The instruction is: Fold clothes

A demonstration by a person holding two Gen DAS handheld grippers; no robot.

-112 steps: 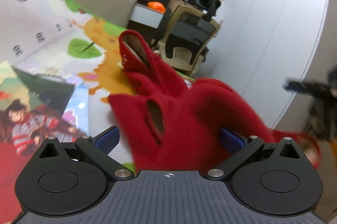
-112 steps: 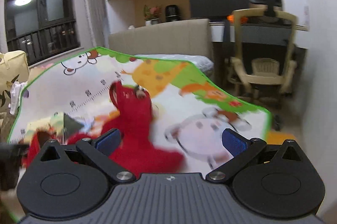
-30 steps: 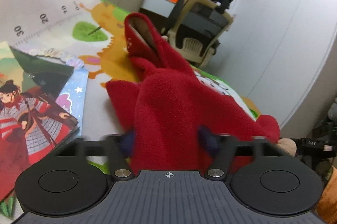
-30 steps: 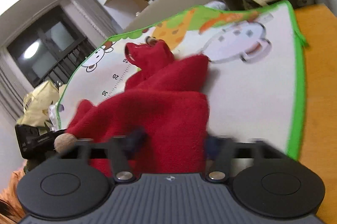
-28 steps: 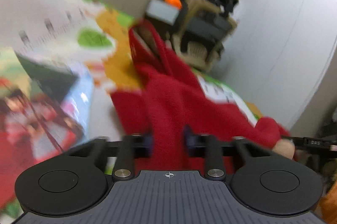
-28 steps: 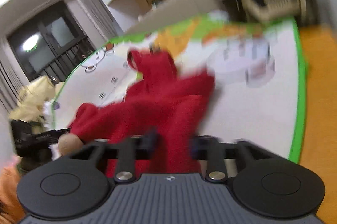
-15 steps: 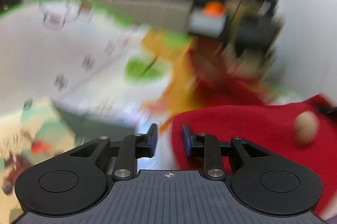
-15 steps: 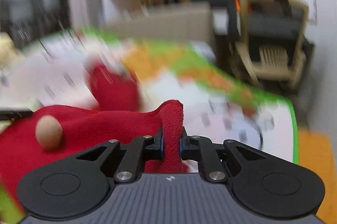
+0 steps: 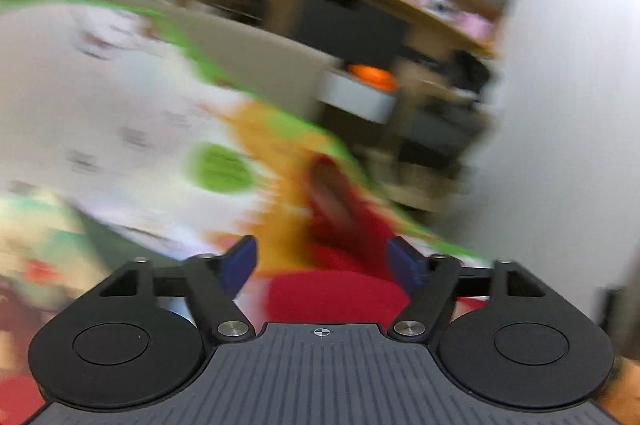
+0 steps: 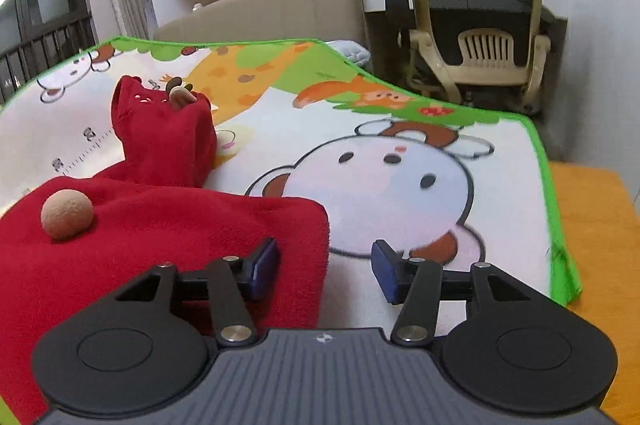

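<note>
Lying in a soft heap on the cartoon play mat, the red fleece garment looks thick, light and limp, the sort of cloth that sags wherever it is not held and bunches instead of creasing sharply. It seems to be a hooded costume piece: a hood stands up at the far end with a small brown horn-like trim on top, and a tan pom-pom sits on the near panel. I'd judge the straight near edge and its corners the best places to pinch, away from the pom-pom, since fleece gives the pads plenty of grip. The right gripper rests low over the mat with its jaws apart, one blue pad touching the garment's edge, nothing clamped. The left gripper, seen through heavy blur, also has its jaws apart with red cloth just beyond them. No containers are in sight; an office chair stands past the mat.
</note>
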